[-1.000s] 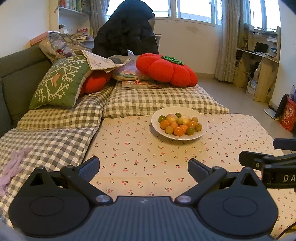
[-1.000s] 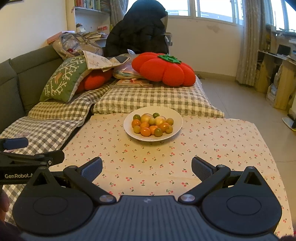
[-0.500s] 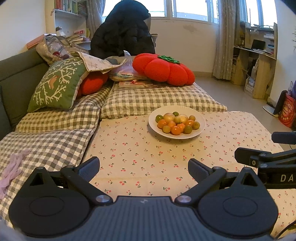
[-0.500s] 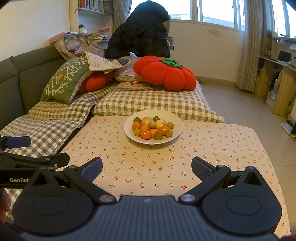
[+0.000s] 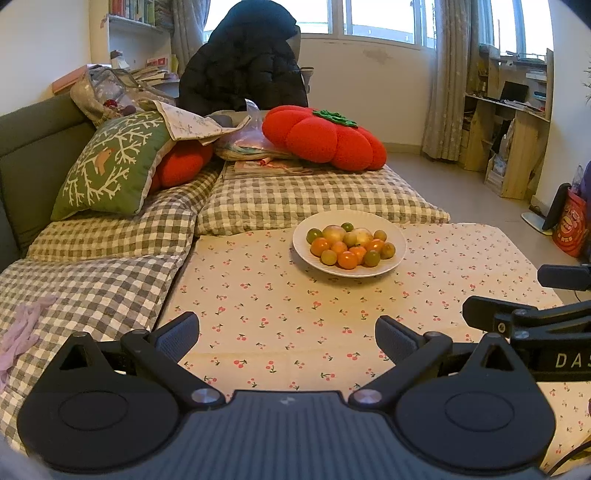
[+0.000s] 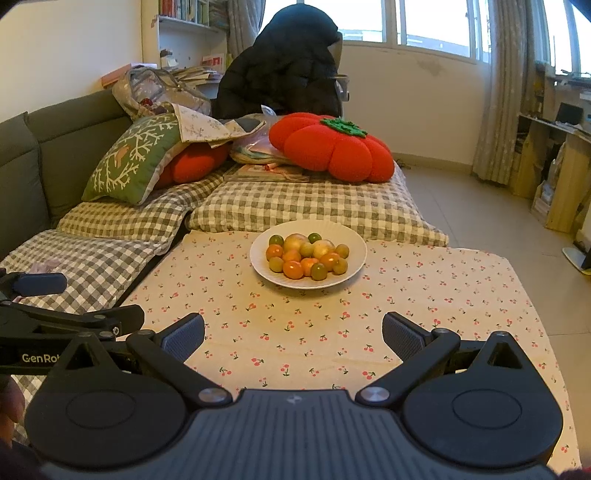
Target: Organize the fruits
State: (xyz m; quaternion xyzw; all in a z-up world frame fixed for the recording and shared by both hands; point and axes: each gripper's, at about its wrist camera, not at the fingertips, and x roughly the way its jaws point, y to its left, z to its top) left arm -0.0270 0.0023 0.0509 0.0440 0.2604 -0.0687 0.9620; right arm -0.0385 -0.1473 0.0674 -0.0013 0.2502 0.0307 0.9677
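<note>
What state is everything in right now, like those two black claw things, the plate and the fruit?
left gripper: open, empty, above the tablecloth
right gripper: open, empty, short of the plate
plate: upright on the tablecloth, holding fruit
fruits: piled together on the plate, unsorted, orange, green and pale ones mixed

Soft daylight from blown-out windows [image 5: 380, 18] far beyond the jaws; sharp focus, weak shadows, fisheye bending, dark corners.

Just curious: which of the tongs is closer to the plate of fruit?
Too close to call. Left tongs sit short of the white plate, slightly to its left; right tongs face it almost head-on. Both are open.
</note>
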